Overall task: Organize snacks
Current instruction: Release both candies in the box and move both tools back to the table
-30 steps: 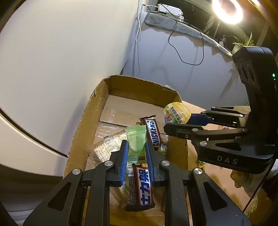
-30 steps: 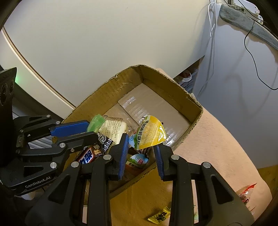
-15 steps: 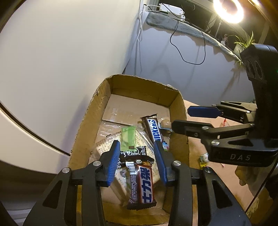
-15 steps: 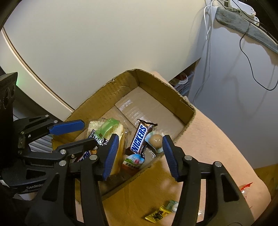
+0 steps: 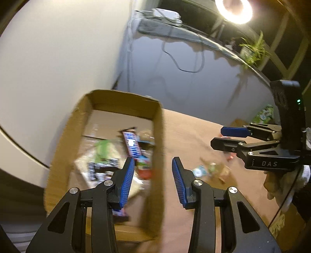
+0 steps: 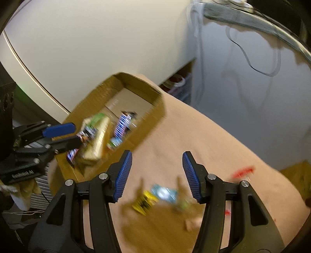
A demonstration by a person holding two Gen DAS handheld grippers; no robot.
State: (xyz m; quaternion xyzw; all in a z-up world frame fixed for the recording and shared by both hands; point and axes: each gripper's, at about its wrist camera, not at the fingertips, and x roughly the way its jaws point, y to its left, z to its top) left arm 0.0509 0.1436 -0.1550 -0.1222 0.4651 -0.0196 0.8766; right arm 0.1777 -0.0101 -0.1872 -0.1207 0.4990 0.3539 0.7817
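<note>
Two hand-held grippers point(image 5: 153, 176) point(image 6: 157, 174), both empty, jaws apart; one cardboard box point(image 5: 159, 136).

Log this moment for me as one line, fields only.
left gripper: open, empty | right gripper: open, empty | cardboard box: holds several snacks | loose snacks: on table, below right gripper | frames blurred

White wall point(image 5: 58, 58); ring light point(image 5: 234, 7) glowing; potted plant point(image 5: 252, 50) on ledge; dangling black cable point(image 5: 182, 64).

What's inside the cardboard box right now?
The cardboard box holds a blue-striped bar, a green packet and a tan packet, with others too blurred to name. Anything beneath them is covered.
</note>
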